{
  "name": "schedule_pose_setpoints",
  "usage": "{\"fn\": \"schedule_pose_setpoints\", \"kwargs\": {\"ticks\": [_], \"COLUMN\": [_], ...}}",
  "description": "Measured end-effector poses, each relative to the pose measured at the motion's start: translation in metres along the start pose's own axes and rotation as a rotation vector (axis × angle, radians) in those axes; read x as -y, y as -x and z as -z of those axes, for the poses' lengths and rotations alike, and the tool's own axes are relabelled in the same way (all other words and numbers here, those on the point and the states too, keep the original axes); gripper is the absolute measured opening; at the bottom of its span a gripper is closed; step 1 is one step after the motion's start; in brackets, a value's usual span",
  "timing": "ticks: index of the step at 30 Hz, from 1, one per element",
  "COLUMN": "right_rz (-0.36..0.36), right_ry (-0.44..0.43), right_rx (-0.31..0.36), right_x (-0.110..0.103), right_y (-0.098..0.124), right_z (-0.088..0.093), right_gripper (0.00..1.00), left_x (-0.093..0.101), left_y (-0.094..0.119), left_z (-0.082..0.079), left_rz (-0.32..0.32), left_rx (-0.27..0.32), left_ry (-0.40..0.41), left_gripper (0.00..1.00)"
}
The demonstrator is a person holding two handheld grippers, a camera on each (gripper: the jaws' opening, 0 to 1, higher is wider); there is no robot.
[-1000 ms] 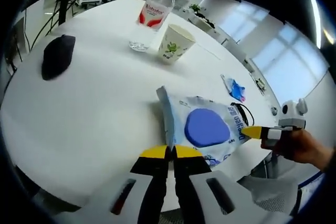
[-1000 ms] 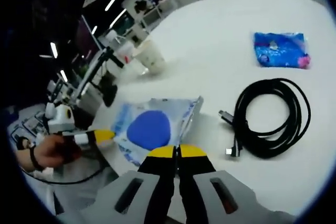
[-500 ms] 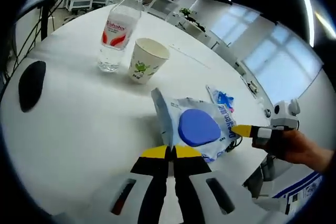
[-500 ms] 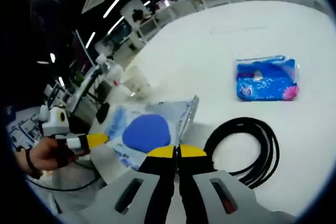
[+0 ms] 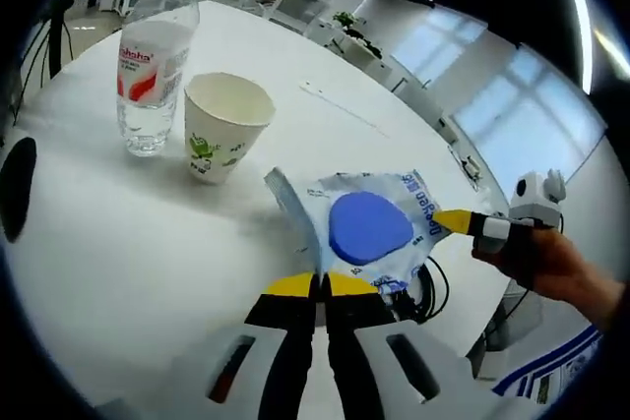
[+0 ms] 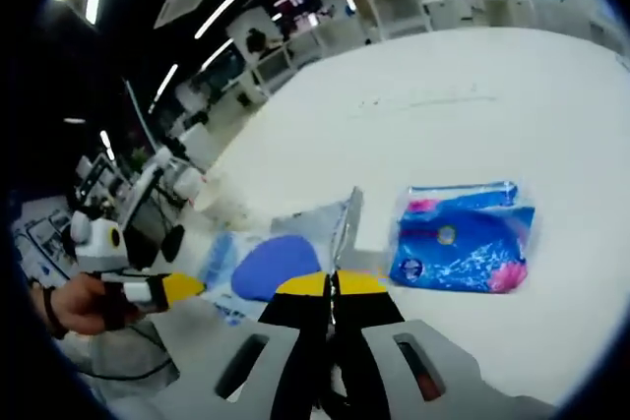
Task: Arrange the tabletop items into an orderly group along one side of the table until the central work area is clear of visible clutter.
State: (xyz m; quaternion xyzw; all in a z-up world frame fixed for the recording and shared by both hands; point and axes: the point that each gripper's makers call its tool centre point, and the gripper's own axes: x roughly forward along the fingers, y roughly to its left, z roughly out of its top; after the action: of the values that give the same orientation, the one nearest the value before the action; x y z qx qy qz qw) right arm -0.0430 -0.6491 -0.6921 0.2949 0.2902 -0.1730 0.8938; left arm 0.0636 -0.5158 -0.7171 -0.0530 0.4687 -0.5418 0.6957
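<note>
Grippers left (image 5: 322, 285) and right (image 6: 330, 284) each pinch an edge of the pouch (image 5: 369, 228) with fingers pressed together, holding it off the worktop (image 5: 128, 233) (likely for carrying). Cup (image 5: 222, 125) and bottle (image 5: 153, 66) stand at ten o'clock in the left gripper view; a blue pack (image 6: 463, 248) lies at two o'clock in the right.

Black-and-white tongs (image 5: 322, 285) with yellow tips, dark wristband.

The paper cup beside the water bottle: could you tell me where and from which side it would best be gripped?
Judging by its pose, grip the paper cup at its open rim, one jaw inside and one outside. It stands upright with its mouth open. Come from the side facing away from the water bottle, which stands close beside it.
</note>
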Motion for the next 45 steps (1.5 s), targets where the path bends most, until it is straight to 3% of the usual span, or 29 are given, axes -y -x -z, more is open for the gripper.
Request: {"fn": "schedule_pose_setpoints", "kwargs": {"ticks": [6, 13, 20, 24, 36, 42, 45], "right_rz": [0.004, 0.002, 0.030, 0.060, 0.094, 0.099, 0.099], "right_ry": [0.017, 0.033, 0.044, -0.043, -0.138, -0.112, -0.071], "right_rx": [0.006, -0.030, -0.062, -0.046, 0.005, 0.004, 0.010], "right_x": [0.004, 0.006, 0.017, 0.027, 0.037, 0.035, 0.033], "right_y": [-0.010, -0.029, -0.050, -0.059, -0.069, -0.066, -0.061], "right_z": [-0.010, -0.003, 0.016, 0.018, -0.001, 0.000, -0.003], "right_gripper": [0.00, 0.00, 0.00, 0.00, 0.00, 0.00, 0.05], "left_x": [-0.007, -0.019, -0.032, -0.038, -0.043, -0.043, -0.042], "left_y": [-0.019, -0.033, -0.044, -0.048, -0.054, -0.053, -0.052], "left_z": [-0.018, -0.037, -0.031, -0.033, -0.043, -0.045, -0.045], "left_rz": [-0.022, -0.050, -0.080, -0.089, -0.085, -0.075, -0.065], "left_rx": [0.029, 0.069, 0.056, 0.063, 0.087, 0.092, 0.087], "left_ry": [0.052, 0.099, 0.098, 0.111, 0.166, 0.167, 0.152], "left_gripper": [0.00, 0.00, 0.00, 0.00, 0.00, 0.01, 0.02]}}
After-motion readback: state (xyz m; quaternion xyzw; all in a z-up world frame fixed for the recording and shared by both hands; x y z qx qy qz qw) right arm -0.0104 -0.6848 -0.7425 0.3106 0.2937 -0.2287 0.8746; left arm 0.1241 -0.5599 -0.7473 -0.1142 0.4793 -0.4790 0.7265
